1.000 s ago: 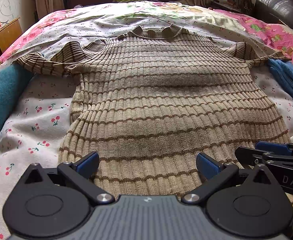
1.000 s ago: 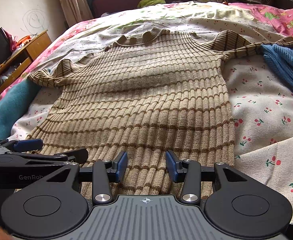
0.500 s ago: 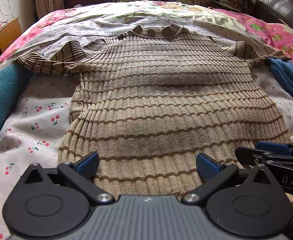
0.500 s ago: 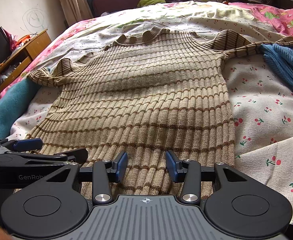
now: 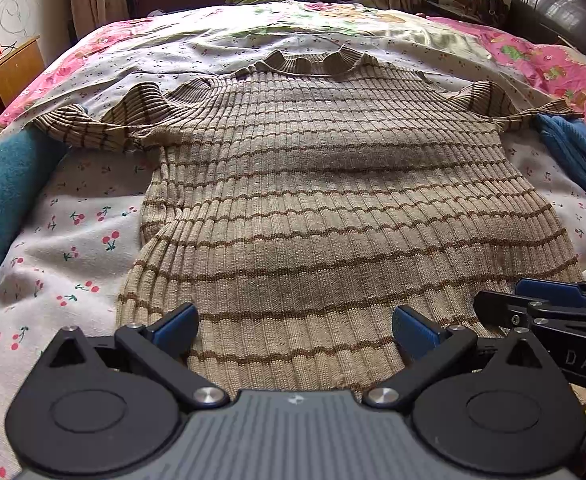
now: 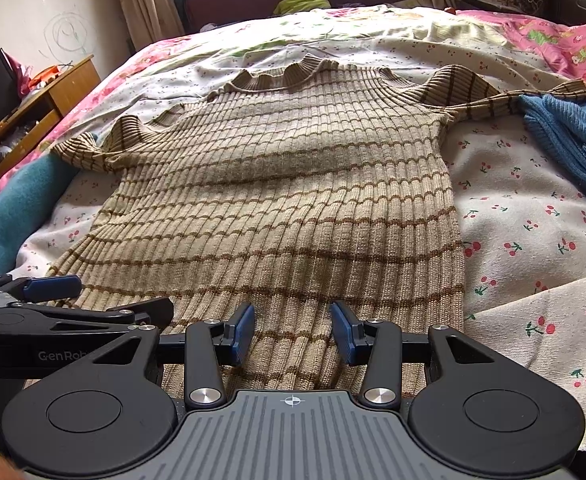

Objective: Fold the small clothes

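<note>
A beige ribbed sweater point(image 5: 325, 208) with thin brown stripes lies spread flat on the bed point(image 5: 73, 248), collar at the far end, hem at the near edge, both short sleeves stretched out to the sides. A soft crease runs across its chest. It rests on a white sheet printed with red cherries.

The left tongs point(image 5: 295, 326) hang just over the hem with their blue pads far apart and nothing between them but the knit below. The right tongs point(image 6: 292, 332) sit close beside them, over the hem's right part, also apart, though narrower, and gripping nothing. Each tool shows in the other's view: the right one at the edge of the left camera point(image 5: 549, 308), the left one at the edge of the right camera point(image 6: 53, 292).

A teal blanket point(image 5: 1, 192) lies by the left sleeve. A blue knit garment point(image 6: 573, 136) lies at the tip of the right sleeve. Farther off are a pink floral quilt point(image 5: 541, 60), a wooden cabinet point(image 6: 53, 96) and curtains point(image 6: 145, 0).
</note>
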`<move>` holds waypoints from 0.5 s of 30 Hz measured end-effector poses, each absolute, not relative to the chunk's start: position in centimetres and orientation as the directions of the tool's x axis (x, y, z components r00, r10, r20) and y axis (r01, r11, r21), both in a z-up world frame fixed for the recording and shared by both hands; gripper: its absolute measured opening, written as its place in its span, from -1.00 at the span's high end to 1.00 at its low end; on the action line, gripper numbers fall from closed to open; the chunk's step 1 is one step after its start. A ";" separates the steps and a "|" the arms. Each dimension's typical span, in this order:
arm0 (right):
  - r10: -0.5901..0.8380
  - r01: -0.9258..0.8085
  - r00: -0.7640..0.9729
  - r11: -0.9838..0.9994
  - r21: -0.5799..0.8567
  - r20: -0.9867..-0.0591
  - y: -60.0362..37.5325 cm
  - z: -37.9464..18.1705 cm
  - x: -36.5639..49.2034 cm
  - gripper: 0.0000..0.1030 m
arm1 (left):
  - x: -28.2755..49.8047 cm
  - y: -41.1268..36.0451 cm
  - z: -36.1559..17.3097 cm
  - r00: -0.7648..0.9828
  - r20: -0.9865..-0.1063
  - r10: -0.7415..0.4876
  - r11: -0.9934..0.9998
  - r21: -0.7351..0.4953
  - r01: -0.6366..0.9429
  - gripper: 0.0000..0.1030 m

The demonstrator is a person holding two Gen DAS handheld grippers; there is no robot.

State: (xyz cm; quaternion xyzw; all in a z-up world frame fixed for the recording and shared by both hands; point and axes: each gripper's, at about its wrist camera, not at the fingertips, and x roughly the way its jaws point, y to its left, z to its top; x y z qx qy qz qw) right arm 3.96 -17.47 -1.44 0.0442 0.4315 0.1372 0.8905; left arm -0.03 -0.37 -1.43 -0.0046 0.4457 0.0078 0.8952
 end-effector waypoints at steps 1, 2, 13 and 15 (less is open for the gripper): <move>0.280 -0.207 0.590 0.959 0.193 -0.757 -17.4 -1.4 4.0 0.18 | -0.1 -0.4 -1.5 0.603 -0.798 0.010 1.000 -0.001 -0.018 -1.00; 0.278 -0.207 0.591 0.960 0.191 -0.757 -17.4 -1.3 3.9 0.18 | -0.1 -0.4 -1.4 0.602 -0.798 0.010 1.000 -0.001 -0.018 -1.00; 0.262 -0.205 0.594 0.963 0.172 -0.760 -17.3 -1.0 4.1 0.18 | 0.1 -0.5 -1.1 0.599 -0.801 0.008 1.000 0.000 -0.014 -1.00; 0.264 -0.206 0.598 0.963 0.173 -0.757 -17.4 -0.8 4.1 0.18 | 0.1 -0.5 -0.8 0.607 -0.795 0.006 1.000 -0.002 -0.012 -1.00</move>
